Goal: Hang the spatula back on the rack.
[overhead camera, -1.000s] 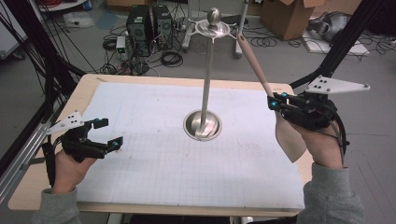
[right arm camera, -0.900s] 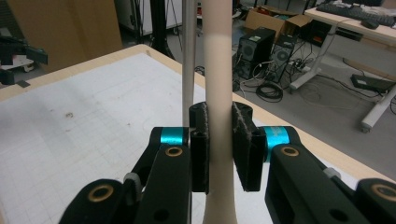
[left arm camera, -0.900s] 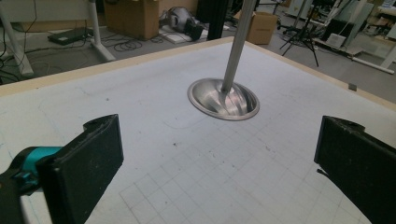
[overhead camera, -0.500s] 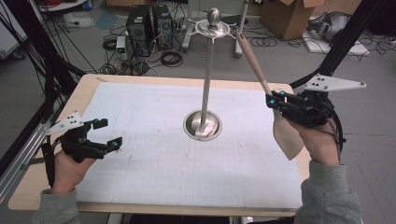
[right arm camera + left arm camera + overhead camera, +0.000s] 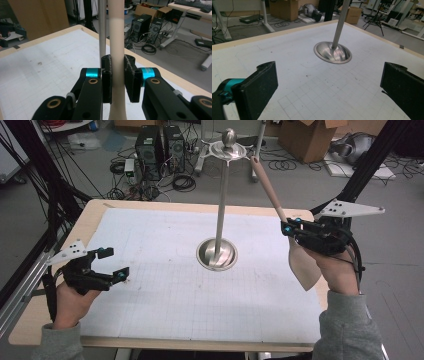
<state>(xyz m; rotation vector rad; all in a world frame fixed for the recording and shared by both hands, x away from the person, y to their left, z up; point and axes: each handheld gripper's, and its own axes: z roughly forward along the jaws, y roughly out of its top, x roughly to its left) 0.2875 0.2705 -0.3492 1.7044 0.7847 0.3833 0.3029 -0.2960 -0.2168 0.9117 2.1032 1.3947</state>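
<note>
The left gripper (image 5: 110,262) is held released, low over the counter (image 5: 150,207) at its left. The metal stand (image 5: 217,254) is seen mid-counter. The wooden spatula (image 5: 270,187) is clamped by the right gripper (image 5: 289,229), handle tilted toward the stand's top.

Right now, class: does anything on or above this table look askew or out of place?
Nothing is spilled or damaged. The one oddity: the wooden spatula is held aloft at a slant by the right gripper, blade down beyond the table edge, handle tip leaning toward the top of the upright metal stand.
</note>
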